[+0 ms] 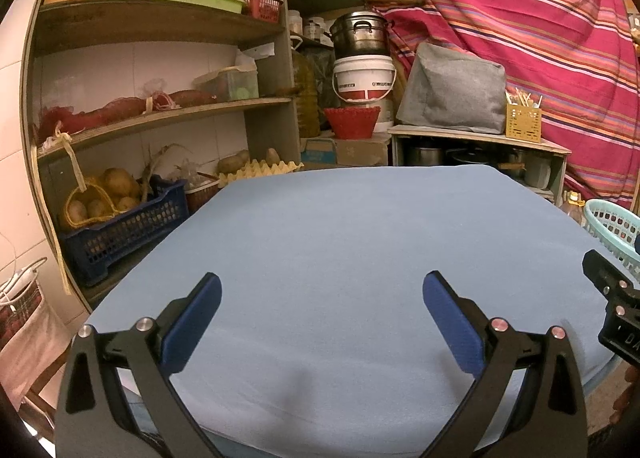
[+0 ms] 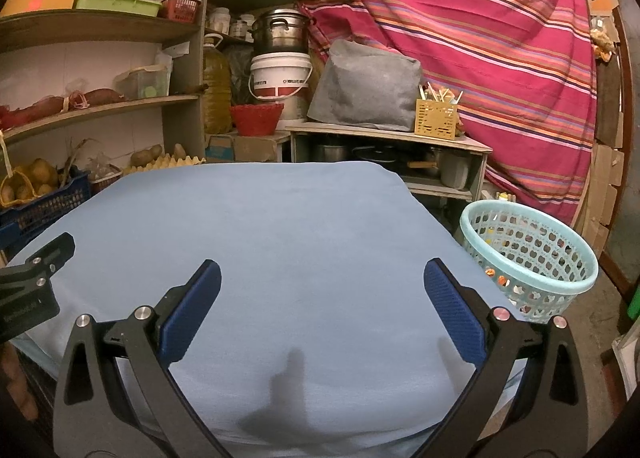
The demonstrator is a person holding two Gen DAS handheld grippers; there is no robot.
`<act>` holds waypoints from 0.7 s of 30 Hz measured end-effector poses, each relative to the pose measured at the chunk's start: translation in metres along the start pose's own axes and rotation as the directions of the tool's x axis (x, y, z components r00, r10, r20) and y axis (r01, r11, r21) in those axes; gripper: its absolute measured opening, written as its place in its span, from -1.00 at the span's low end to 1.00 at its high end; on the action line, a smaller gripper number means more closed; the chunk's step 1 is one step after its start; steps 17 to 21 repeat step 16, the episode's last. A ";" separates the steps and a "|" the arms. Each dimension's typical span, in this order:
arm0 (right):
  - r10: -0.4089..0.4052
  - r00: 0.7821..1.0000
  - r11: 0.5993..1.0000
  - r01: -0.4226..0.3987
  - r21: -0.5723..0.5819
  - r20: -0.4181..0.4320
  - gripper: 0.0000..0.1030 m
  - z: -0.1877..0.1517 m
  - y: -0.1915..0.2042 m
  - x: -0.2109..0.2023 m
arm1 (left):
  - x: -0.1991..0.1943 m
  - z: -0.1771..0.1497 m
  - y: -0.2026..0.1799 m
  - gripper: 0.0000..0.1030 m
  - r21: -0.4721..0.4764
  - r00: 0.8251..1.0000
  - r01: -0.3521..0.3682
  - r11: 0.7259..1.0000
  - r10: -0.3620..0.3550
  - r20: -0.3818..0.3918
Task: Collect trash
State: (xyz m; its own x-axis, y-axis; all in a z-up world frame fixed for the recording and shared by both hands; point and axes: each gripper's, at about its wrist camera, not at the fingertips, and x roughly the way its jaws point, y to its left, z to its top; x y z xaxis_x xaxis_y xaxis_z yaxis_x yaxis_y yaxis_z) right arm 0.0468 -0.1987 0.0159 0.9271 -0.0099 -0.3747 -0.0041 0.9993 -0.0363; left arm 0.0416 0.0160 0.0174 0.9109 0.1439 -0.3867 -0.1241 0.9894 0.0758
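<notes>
left gripper (image 1: 322, 318) jaws wide apart, nothing between, over blue tablecloth (image 1: 340, 226) | right gripper (image 2: 322, 316) jaws wide apart, nothing between, over same cloth | turquoise basket (image 2: 532, 258) right of right jaws, off table edge, scraps inside | no loose trash ahead of jaws

The right gripper (image 2: 322, 306) hangs above a table covered in pale blue cloth (image 2: 280, 226), its two blue-padded fingers (image 2: 192, 314) spread wide apart with nothing between them. Just off the table's right edge sits a light turquoise perforated basket (image 2: 560, 282) with small colourful scraps inside. Part of the left gripper (image 2: 36, 274) shows at the left edge, over the cloth.
</notes>
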 end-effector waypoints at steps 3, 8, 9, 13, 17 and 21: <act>-0.002 1.000 1.000 0.002 -0.001 0.003 0.92 0.000 -0.001 0.000 | 0.000 -0.001 -0.001 0.91 0.003 1.000 -0.003 1.000 0.003 0.002; -0.004 1.000 1.000 0.004 -0.006 0.004 0.92 -0.002 -0.002 0.001 | -0.001 -0.001 -0.002 0.91 0.003 1.000 -0.001 1.000 0.001 0.003; -0.004 1.000 1.000 0.004 -0.005 0.003 0.92 -0.001 -0.001 0.001 | -0.001 -0.001 -0.002 0.91 0.003 1.000 -0.003 1.000 0.003 0.005; -0.004 1.000 1.000 0.004 -0.005 0.004 0.92 -0.001 -0.001 0.001 | -0.001 -0.001 -0.004 0.91 0.004 1.000 -0.003 1.000 0.003 0.004; -0.006 1.000 1.000 0.006 -0.010 0.002 0.92 -0.002 -0.001 0.002 | -0.001 -0.001 -0.005 0.91 0.002 1.000 0.001 1.000 -0.001 0.002; -0.006 1.000 1.000 0.006 -0.010 0.002 0.92 -0.002 -0.001 0.002 | -0.001 -0.001 -0.005 0.91 0.002 1.000 0.001 1.000 -0.001 0.002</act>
